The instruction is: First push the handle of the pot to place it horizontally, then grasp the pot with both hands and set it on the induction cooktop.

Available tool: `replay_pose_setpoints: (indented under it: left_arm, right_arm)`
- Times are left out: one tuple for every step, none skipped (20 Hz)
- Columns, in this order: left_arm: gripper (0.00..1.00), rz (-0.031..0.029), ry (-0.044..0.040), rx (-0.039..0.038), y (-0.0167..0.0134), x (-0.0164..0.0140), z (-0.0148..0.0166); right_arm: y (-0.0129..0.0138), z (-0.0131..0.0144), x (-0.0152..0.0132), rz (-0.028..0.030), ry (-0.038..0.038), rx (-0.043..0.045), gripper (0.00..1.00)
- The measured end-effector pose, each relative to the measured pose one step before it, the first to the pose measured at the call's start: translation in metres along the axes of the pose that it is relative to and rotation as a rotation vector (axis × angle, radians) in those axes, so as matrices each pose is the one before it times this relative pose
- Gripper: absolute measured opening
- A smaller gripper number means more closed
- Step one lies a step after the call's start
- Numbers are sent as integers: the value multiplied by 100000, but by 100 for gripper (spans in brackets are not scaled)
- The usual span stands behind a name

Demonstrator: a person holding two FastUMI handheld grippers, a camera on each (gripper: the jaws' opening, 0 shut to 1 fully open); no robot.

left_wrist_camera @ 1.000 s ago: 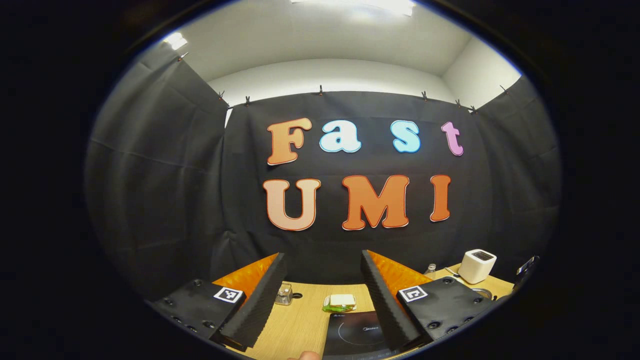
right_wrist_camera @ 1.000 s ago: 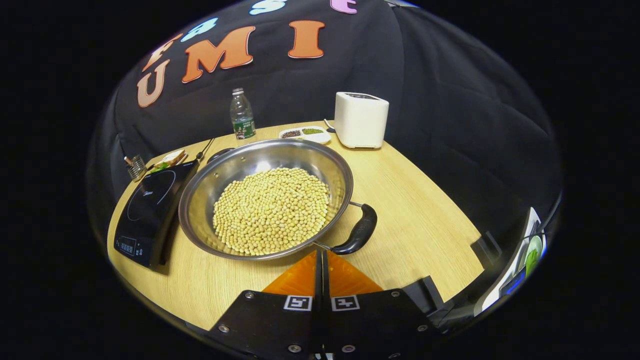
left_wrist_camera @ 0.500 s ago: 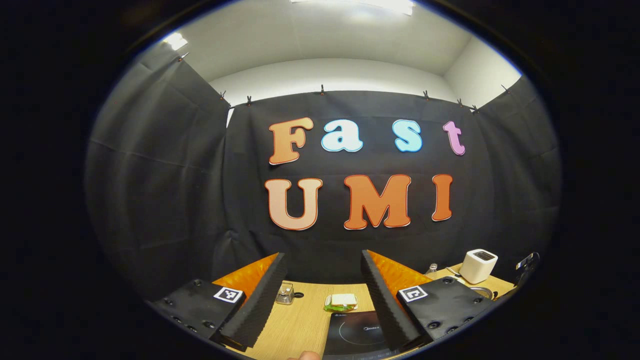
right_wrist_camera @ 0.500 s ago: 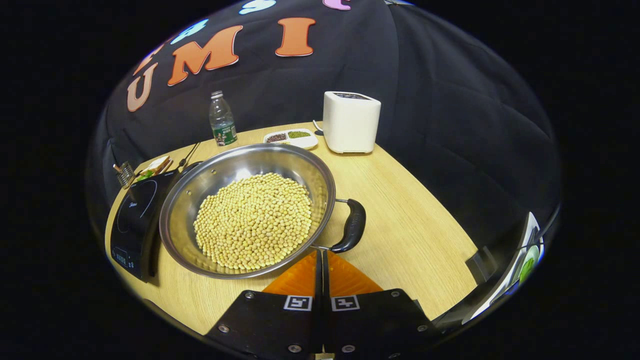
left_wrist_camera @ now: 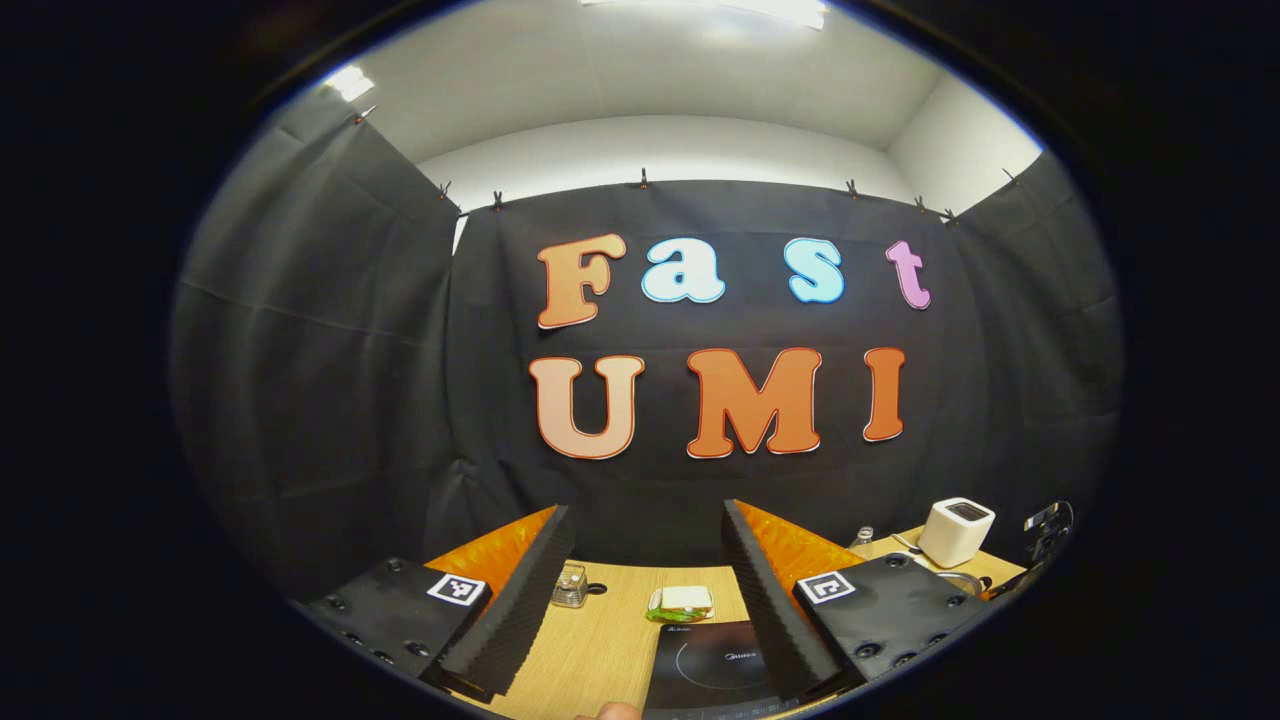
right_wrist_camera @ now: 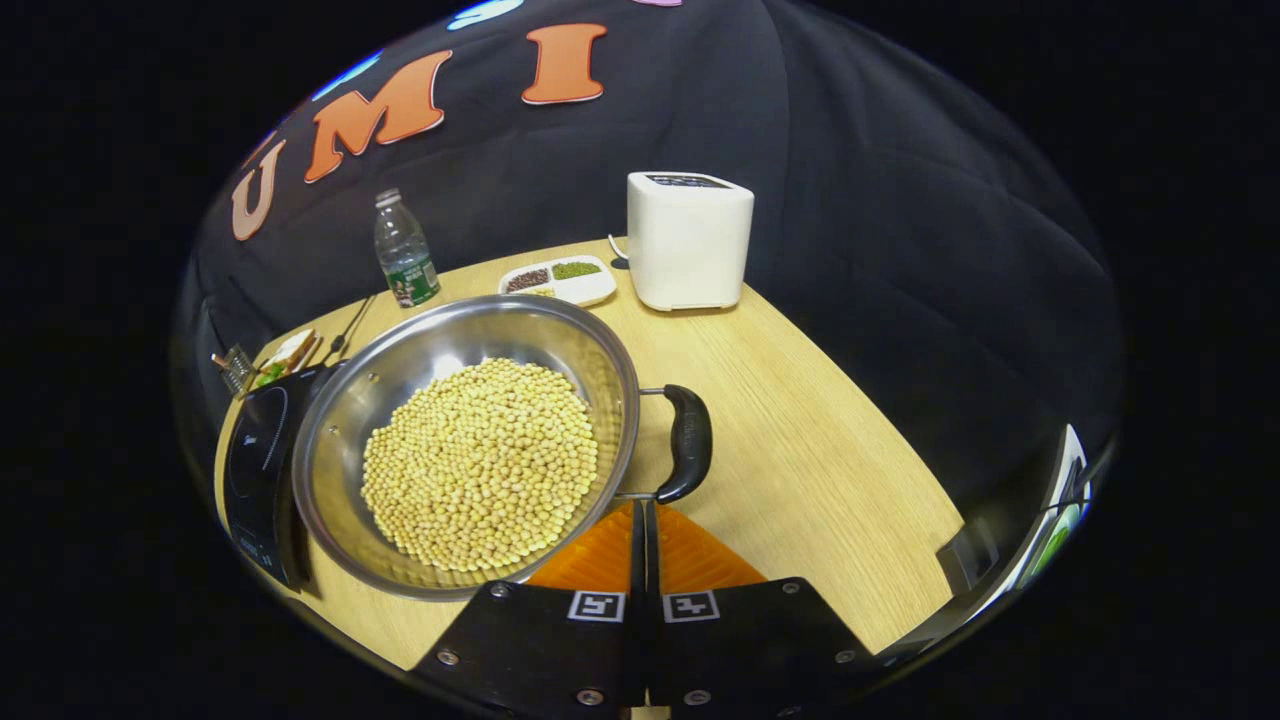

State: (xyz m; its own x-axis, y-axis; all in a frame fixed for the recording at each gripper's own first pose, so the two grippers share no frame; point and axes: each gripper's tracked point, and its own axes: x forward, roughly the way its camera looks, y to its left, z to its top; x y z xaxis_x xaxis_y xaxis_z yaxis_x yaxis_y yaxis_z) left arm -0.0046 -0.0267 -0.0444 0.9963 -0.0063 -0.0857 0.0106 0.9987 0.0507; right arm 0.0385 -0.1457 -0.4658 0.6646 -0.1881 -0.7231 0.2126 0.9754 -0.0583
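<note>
Seen from the right gripper view: wide bare strip of table on the right, open from the near edge up to the white box-shaped appliance at the far side. Left half crowded: steel pot of beans, its black handle jutting right, rim overlapping the induction cooktop at the left edge. Along the far side, 1 bottle and a divided dish, just left of the appliance. Narrow free gap between pot and dish.
</note>
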Motion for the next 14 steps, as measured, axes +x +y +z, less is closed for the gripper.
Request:
replay_pose_setpoints:
  left_arm:
    - [99,114,-248,210,-39,6,131]
    - [97,-29,-220,383,-52,-16,58]
    - [98,44,-184,252,-34,-48,133]
    - [98,-64,-100,67,-32,-16,12]
    - [98,-341,97,-148,-293,66,4]
    - [98,-339,262,-299,-208,-12,-15]
    - [98,-433,383,-372,-141,77,-159]
    - [99,-204,251,-71,-189,104,-157]
    - [99,74,221,80,19,87,-137]
    - [98,65,288,68,-52,43,-89]
    - [98,-44,575,-70,-92,51,-264]
    - [99,-232,690,-69,-178,82,-314]
    - [99,-115,475,99,-110,164,-294]
    - [98,86,466,190,-111,119,-321]
  right_arm:
    - [-212,-25,446,-589,366,457,0]
    - [-35,146,-39,471,359,1794,0]
    - [102,305,212,470,204,1628,0]
    - [-119,19,328,135,603,912,0]
    - [-39,210,394,-87,-55,438,0]
    - [-114,309,421,-166,94,136,0]
    - [1,231,332,-159,137,235,0]
    - [-33,256,355,-212,171,208,2]
    - [-47,308,418,-179,142,333,0]
    - [-137,147,372,-151,512,497,0]
    - [-208,216,353,-138,563,786,0]
    - [-277,161,353,-522,509,954,0]
    - [-392,141,369,-826,409,1566,0]
    - [-432,285,406,-995,-34,1165,0]
